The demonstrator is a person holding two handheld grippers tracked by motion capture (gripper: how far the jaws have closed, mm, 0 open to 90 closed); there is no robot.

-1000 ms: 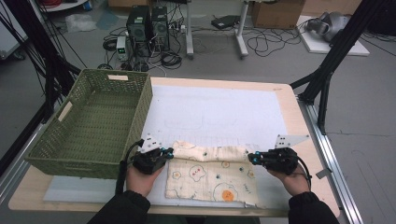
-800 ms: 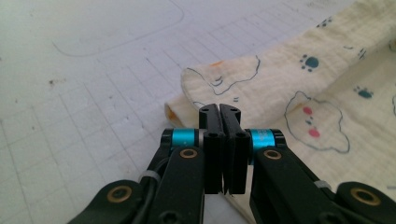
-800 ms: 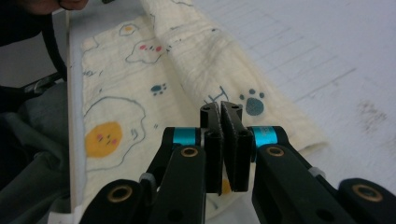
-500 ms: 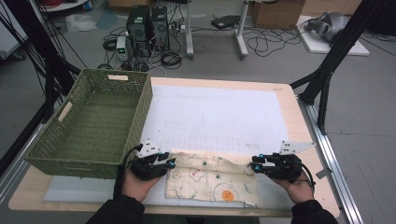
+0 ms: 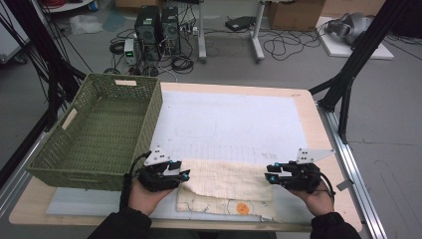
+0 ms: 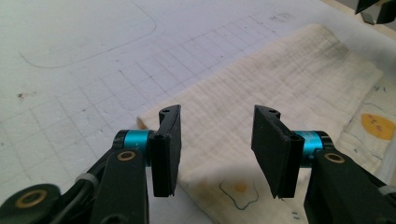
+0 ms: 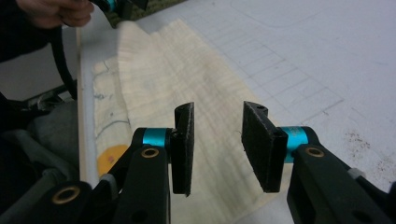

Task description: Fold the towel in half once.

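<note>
Folded cream cloth (image 5: 226, 186) lies flat at table's near edge, on white mat (image 5: 234, 122). Left gripper (image 5: 185, 174) at cloth's left end, right gripper (image 5: 267, 177) at right end; both jaws just opened, apart, nothing clamped. Green basket (image 5: 99, 129) at left.

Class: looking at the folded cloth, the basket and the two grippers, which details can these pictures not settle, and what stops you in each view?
- Cloth: full printed pattern hidden by its folded-over top layer, high view.
- Cloth's near edge: cut off by the frame bottom, left gripper view.
- Left gripper and right gripper: jaw tips too small to judge contact, high view.
- Basket: near inner wall hidden by its own rim.
</note>
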